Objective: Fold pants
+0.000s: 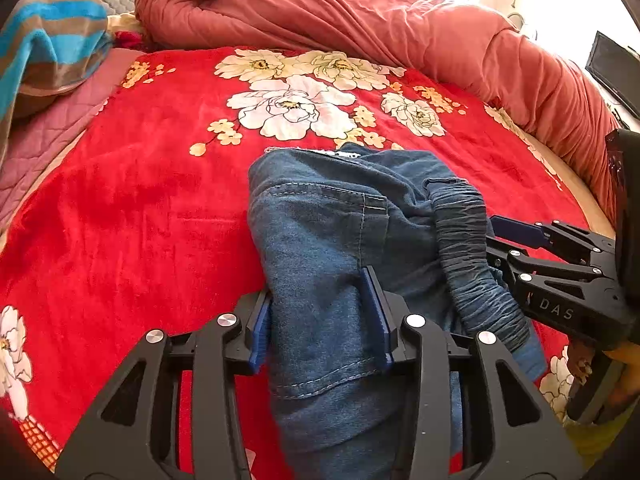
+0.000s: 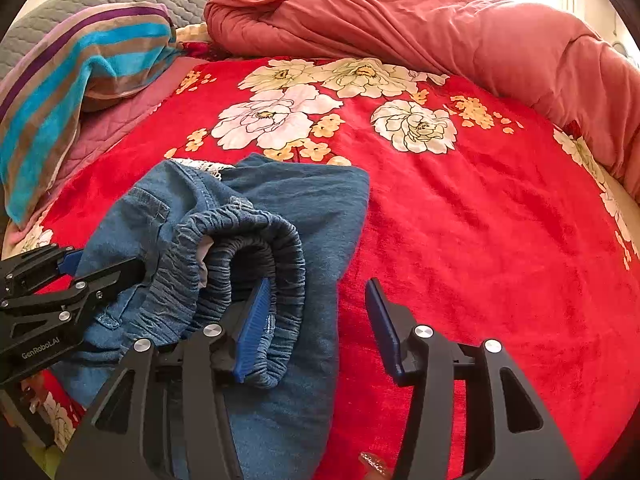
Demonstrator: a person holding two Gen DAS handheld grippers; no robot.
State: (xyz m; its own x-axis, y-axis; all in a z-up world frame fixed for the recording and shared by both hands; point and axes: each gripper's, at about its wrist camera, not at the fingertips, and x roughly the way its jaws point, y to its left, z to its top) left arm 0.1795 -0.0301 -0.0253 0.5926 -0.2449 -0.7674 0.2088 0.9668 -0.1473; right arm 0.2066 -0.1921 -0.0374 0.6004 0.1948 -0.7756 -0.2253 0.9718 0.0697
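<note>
Blue denim pants [image 1: 320, 220] [image 2: 300, 200] lie folded in a bundle on the red flowered blanket [image 1: 140, 200] [image 2: 480, 240]. Their gathered elastic waistband [image 1: 468, 248] [image 2: 240, 240] curls on top at the right side of the bundle. My left gripper [image 1: 318, 320] is open and straddles a fold of the denim that lies slack between its blue pads; in the right wrist view it [image 2: 100, 264] sits at the bundle's left side. My right gripper [image 2: 318, 316] is open: its left pad rests against the waistband, its right pad hangs over bare blanket. In the left wrist view the right gripper [image 1: 496, 240] touches the waistband.
A bunched salmon quilt [image 1: 360, 20] [image 2: 400, 20] runs along the back and right of the bed. A striped towel [image 1: 52, 40] [image 2: 80, 80] lies at the left over a pink quilted cover [image 1: 48, 136]. A dark screen [image 1: 612, 68] stands past the right edge.
</note>
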